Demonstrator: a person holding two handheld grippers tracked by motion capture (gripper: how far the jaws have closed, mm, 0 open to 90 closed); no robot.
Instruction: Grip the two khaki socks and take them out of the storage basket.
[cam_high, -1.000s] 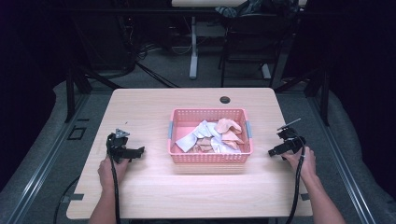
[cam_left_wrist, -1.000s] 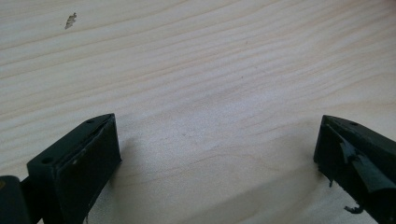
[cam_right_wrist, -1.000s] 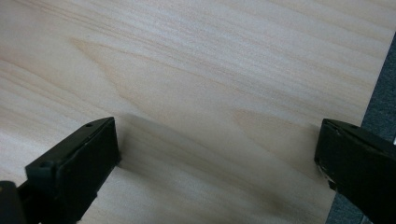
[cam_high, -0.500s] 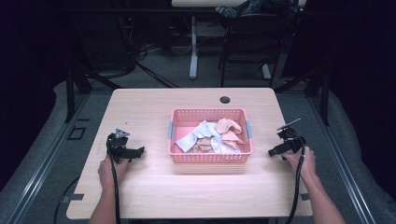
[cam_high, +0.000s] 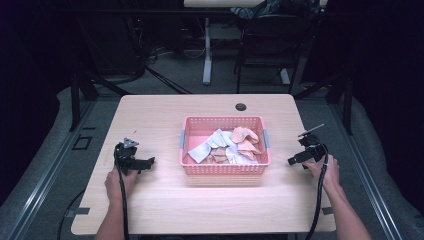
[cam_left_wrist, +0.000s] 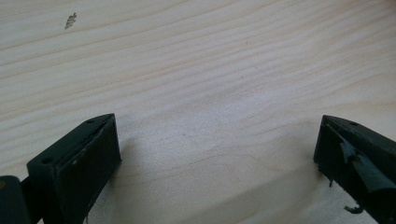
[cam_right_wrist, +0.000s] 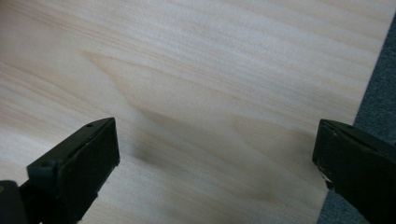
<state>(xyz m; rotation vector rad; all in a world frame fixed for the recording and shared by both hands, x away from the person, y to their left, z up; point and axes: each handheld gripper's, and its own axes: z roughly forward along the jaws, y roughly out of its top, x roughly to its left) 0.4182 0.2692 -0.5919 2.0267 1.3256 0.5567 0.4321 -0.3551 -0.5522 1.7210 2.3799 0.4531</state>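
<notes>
Nothing has shifted since the earlier frames: my left gripper (cam_high: 142, 163) and right gripper (cam_high: 296, 160) rest where they were, near the table's (cam_high: 165, 115) left and right edges, either side of the pink basket (cam_high: 223, 169). Both stand with jaws spread wide over bare wood, gripping nothing. The basket sits mid-table, slightly toward the right edge, holding crumpled white and peach cloths (cam_high: 230, 146); a small black disc (cam_high: 241, 107) lies near the far edge.
</notes>
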